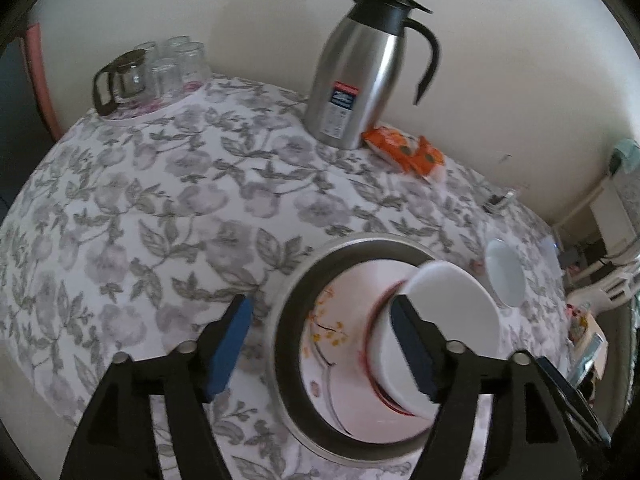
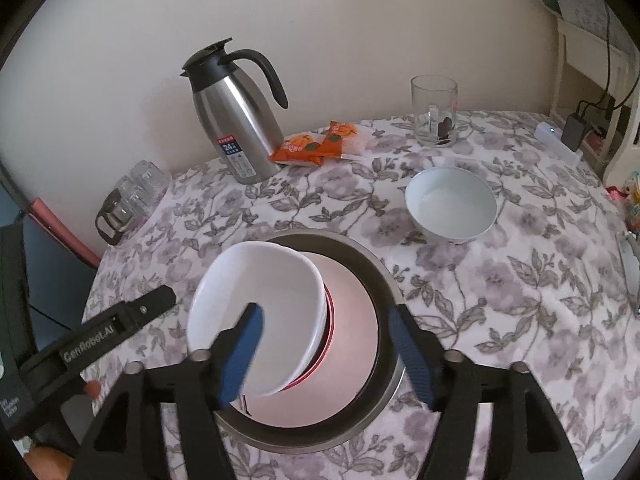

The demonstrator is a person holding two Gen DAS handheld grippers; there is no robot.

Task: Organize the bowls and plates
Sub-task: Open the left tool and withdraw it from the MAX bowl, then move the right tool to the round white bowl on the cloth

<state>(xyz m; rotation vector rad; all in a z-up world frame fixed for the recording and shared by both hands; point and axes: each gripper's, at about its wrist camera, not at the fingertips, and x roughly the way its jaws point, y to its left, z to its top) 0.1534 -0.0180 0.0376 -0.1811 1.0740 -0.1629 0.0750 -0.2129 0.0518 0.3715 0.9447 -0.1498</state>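
Note:
A steel-rimmed tray [image 1: 296, 292] [image 2: 384, 276] holds a flowered plate [image 1: 340, 344], and a white bowl [image 1: 452, 320] [image 2: 264, 300] with a red rim beneath it sits in the plate, tilted. My left gripper [image 1: 322, 348] is open; its right finger is at the bowl's near wall, its left finger over the tablecloth. My right gripper [image 2: 326, 352] is open over the tray, its left finger in front of the bowl. A second white bowl [image 2: 452, 204] [image 1: 506, 272] stands alone on the cloth to the right.
A steel thermos jug [image 1: 360, 76] [image 2: 236, 120] stands at the back by the wall, with orange snack packets [image 1: 404, 148] [image 2: 320, 144] next to it. Upturned glasses and a glass pot [image 1: 160, 72] are far left. A glass mug [image 2: 434, 110] stands far right.

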